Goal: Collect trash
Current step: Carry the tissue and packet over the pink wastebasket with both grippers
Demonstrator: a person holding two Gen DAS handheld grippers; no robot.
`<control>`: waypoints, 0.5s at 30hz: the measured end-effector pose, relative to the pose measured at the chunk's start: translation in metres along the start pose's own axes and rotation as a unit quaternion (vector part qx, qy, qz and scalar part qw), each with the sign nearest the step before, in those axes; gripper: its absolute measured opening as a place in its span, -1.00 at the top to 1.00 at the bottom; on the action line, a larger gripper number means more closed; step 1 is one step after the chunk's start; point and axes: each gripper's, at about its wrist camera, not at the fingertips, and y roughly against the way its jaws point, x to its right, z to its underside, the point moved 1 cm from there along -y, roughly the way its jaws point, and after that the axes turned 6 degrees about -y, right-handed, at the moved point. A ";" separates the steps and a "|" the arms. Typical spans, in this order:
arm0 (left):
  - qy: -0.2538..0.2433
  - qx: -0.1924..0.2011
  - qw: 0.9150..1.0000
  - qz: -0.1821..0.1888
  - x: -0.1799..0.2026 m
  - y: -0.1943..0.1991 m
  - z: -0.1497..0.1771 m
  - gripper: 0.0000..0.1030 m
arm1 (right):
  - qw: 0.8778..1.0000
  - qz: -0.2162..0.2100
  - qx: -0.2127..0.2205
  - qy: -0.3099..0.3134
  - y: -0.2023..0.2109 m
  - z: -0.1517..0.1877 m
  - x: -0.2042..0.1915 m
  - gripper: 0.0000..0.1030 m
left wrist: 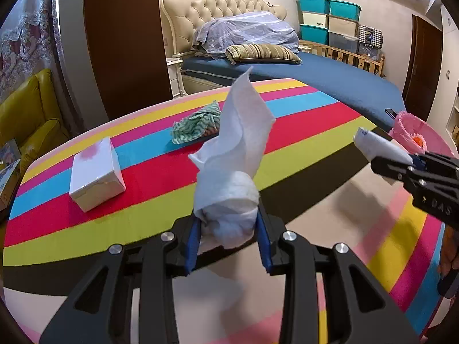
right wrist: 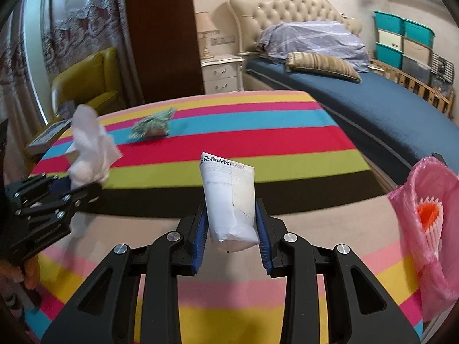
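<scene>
My left claw point(left wrist: 229, 226) grips a crumpled white tissue wad point(left wrist: 232, 172); my right claw point(right wrist: 232, 229) pinches a folded white printed paper point(right wrist: 229, 195), long axis upright. The pink-lined bin bag point(right wrist: 427, 223) hangs past the striped tabletop's point(right wrist: 258, 140) right edge, nearer my right claw.

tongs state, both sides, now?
Left tongs: shut on the crumpled tissue.
Right tongs: shut on the folded printed paper.

striped table point(left wrist: 301, 120), white box point(left wrist: 96, 173), green rag point(left wrist: 198, 123)
</scene>
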 end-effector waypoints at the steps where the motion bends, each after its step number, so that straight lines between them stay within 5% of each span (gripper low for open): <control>1: -0.001 0.000 1.000 0.000 0.002 0.001 0.000 0.35 | 1.000 -0.001 -0.001 0.002 0.003 0.003 -0.001 0.38; 15: -0.057 0.012 0.997 0.050 0.057 0.008 -0.011 0.35 | 0.999 0.026 0.030 -0.028 0.052 0.027 0.041 0.38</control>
